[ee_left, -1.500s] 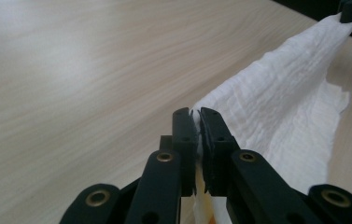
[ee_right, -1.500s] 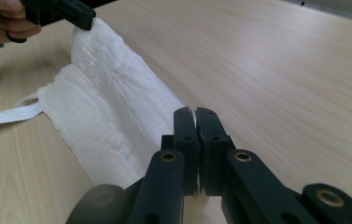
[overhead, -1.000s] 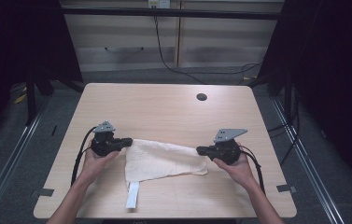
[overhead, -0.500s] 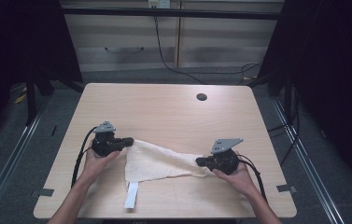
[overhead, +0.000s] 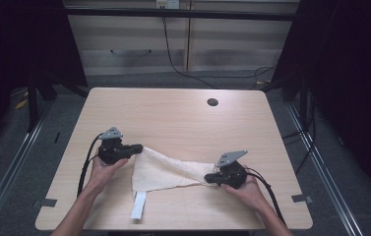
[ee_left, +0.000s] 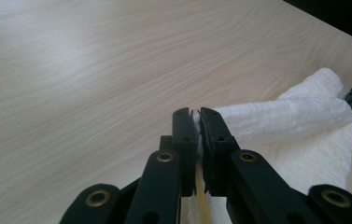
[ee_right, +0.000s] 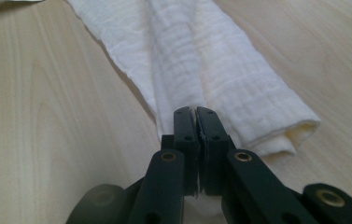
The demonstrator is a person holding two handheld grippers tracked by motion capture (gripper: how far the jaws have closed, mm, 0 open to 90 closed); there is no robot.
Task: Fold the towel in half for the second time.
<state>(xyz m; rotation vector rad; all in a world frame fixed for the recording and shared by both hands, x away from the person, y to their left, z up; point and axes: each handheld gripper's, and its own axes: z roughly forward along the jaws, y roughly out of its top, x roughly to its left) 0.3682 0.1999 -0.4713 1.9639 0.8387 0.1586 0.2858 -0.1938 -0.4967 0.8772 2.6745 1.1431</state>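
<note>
The high view is evenly lit over the table [overhead: 183, 123], while the upper left and right of the frame fall into near black. Shadows under the hands are faint and soft. In the left gripper view a pale sheen of glare washes the wood at upper left. In both gripper views the black jaws at the bottom are slightly soft, and the white cloth [ee_right: 220, 60] is bright.

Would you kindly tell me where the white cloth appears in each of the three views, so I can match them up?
High view: the white cloth lies near the table's front edge, stretched between the two tools.
Left gripper view: the cloth runs from the closed jaws toward the right edge.
Right gripper view: the cloth runs from the jaws up to the top edge.
Shared landmark: the pale wooden table.
</note>
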